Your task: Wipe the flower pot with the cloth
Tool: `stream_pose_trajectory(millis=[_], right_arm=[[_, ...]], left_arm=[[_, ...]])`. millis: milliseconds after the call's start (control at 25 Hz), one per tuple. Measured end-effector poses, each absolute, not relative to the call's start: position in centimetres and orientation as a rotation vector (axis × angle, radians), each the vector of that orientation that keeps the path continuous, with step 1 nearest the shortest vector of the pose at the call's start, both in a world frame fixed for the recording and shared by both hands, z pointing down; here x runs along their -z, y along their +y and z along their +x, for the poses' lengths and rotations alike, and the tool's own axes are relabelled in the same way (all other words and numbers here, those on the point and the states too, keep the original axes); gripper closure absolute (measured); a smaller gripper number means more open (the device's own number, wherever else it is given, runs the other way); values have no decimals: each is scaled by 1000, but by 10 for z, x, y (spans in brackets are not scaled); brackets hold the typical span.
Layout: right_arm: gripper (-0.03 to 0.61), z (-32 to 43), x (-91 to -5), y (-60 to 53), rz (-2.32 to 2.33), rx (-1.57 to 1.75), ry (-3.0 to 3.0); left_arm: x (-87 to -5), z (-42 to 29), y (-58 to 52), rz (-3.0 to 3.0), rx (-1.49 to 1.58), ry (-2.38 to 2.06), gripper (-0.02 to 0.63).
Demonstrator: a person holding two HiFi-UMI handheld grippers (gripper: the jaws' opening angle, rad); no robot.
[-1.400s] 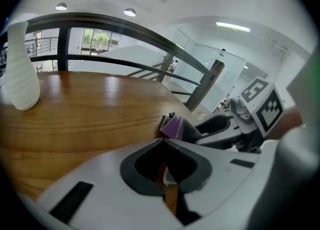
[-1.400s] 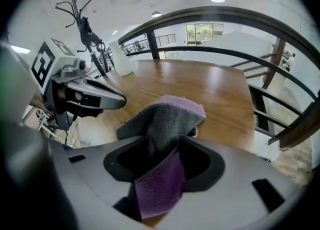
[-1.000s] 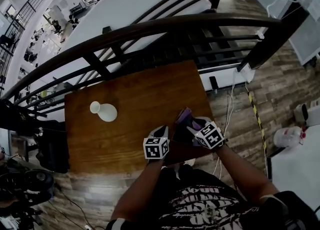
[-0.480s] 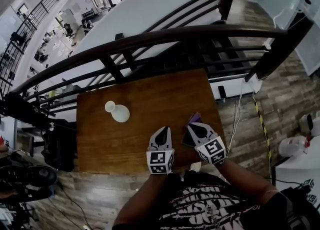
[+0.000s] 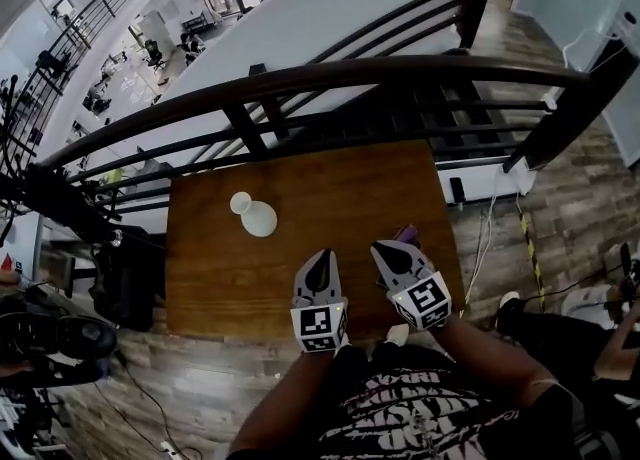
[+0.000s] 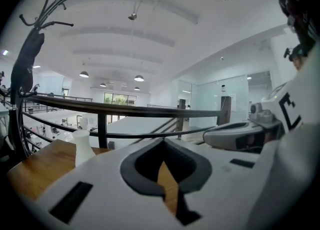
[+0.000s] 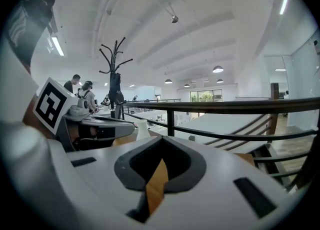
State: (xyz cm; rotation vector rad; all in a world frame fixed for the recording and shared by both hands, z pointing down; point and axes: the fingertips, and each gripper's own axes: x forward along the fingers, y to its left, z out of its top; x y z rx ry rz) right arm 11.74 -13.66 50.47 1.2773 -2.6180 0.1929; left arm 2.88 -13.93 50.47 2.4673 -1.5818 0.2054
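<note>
The flower pot (image 5: 255, 216) is a small white vase that stands upright on the left half of the brown table (image 5: 330, 183). It also shows in the left gripper view (image 6: 82, 146) and, small, in the right gripper view (image 7: 142, 129). A purple cloth (image 5: 406, 235) lies near the table's right edge, mostly hidden behind my right gripper (image 5: 383, 247). That gripper is shut and empty, with only table wood showing past its jaws (image 7: 159, 163). My left gripper (image 5: 321, 254) hovers beside it over the near edge, shut on nothing (image 6: 162, 165).
A dark curved railing (image 5: 350, 73) runs along the table's far side. A black bag or chair (image 5: 125, 278) stands left of the table, and cables trail on the wood floor at the right (image 5: 480, 248). A coat stand (image 7: 116, 81) and people stand far off.
Both grippers have risen from the table and levelled out, side by side. The right one has come up off the purple cloth, which stays on the table.
</note>
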Motion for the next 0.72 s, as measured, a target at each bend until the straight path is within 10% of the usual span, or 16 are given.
stream_pose_trajectory(millis=[720], right_arm=[[580,104,-508,-129,1255,-214,-2595]], left_arm=[[-507,23,-131,2484,-238,-1534,615]])
